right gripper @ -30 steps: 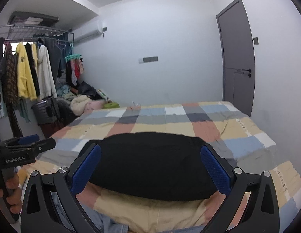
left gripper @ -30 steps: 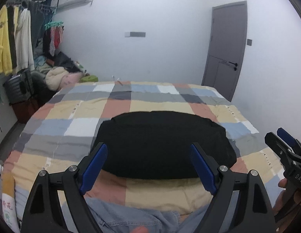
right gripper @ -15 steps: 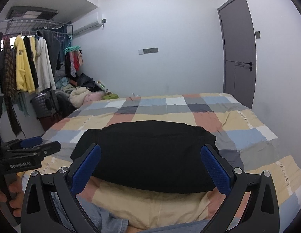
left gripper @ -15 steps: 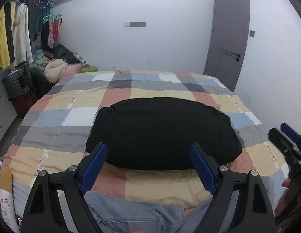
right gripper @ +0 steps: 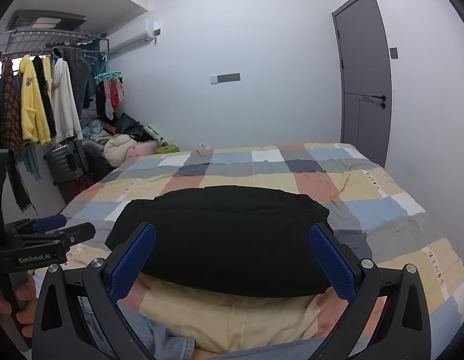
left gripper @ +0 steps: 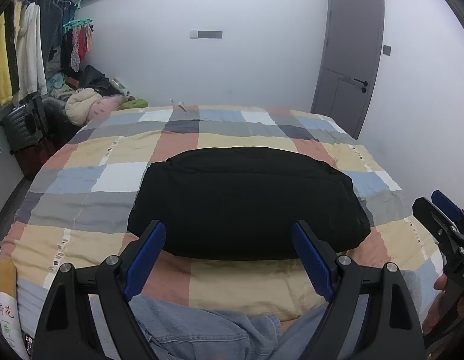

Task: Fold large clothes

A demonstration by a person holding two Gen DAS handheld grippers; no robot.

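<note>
Plainly, each hand-held gripper, left (left gripper: 229,240) and right (right gripper: 232,243), gapes wide, empty, above folded black garment (left gripper: 244,204).

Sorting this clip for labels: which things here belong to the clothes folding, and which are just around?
Job:
black garment, folded on the bed
left gripper, open
right gripper, open
denim piece at the near edge, possibly next

Just around:
checked bedcover
hanging clothes
suitcase
door

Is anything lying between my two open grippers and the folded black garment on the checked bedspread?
Nothing visible does. The left gripper and right gripper both stand open just short of the folded black garment, with only bare checked bedspread and a strip of blue denim at the near edge.
</note>
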